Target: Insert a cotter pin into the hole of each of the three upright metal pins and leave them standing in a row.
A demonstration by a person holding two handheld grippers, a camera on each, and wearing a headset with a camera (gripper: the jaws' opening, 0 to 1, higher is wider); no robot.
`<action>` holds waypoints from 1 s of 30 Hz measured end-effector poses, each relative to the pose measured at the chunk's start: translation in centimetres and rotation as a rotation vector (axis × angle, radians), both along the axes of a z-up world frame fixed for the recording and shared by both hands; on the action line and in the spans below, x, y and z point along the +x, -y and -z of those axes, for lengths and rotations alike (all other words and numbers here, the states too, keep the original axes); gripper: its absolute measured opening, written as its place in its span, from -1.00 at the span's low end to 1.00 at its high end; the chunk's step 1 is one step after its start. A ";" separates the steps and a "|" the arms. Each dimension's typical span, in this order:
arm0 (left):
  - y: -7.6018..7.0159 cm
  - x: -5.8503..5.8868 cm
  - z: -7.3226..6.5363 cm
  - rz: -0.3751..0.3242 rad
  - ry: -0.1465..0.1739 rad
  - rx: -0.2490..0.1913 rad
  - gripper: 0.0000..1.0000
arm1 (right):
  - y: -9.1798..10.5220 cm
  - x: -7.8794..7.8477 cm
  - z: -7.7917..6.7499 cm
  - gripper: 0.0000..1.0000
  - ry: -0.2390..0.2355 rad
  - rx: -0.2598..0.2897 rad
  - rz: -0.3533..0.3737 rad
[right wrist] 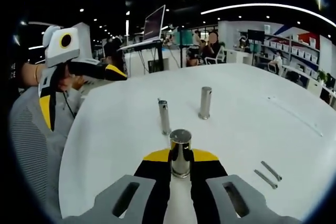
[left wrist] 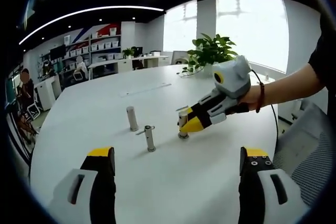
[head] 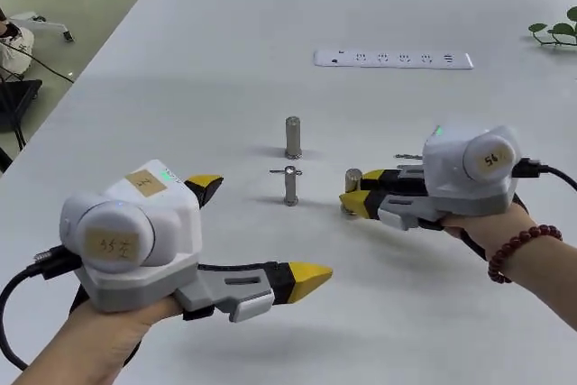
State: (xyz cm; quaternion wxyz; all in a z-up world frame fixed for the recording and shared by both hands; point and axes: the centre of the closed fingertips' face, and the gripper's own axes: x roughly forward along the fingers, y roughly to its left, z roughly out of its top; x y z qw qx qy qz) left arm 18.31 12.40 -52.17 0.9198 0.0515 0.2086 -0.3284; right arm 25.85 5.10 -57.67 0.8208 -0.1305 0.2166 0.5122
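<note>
Gripping the near-right metal pin (right wrist: 180, 150) upright on the table (head: 270, 33) with the right gripper (head: 356, 197), jaws closed on it; holding the left gripper (head: 259, 232) wide open and empty, near left; seemingly one of three done, judging by the cotter pin (head: 286, 170) through the middle pin (head: 290, 185) and none in the far pin (head: 293, 137); next, probably fetching one of the loose cotter pins (right wrist: 271, 171) lying to the right, then aligning it finely with the hole.

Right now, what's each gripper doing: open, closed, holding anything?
Left gripper: open, jaws wide apart, holding nothing.
Right gripper: closed on an upright metal pin standing on the table.
</note>
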 end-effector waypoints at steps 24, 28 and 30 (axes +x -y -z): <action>0.1 -0.8 -0.1 -0.024 -0.019 -0.020 0.96 | 1.4 -1.1 0.9 -0.83 -0.007 -0.023 -0.030; 0.2 -0.9 0.2 -0.016 -0.027 -0.011 0.96 | 1.3 -1.2 0.8 -0.82 -0.003 -0.033 -0.044; 0.3 -1.0 0.3 -0.013 -0.029 -0.009 0.95 | 1.3 -1.1 0.8 -0.80 -0.004 -0.028 -0.032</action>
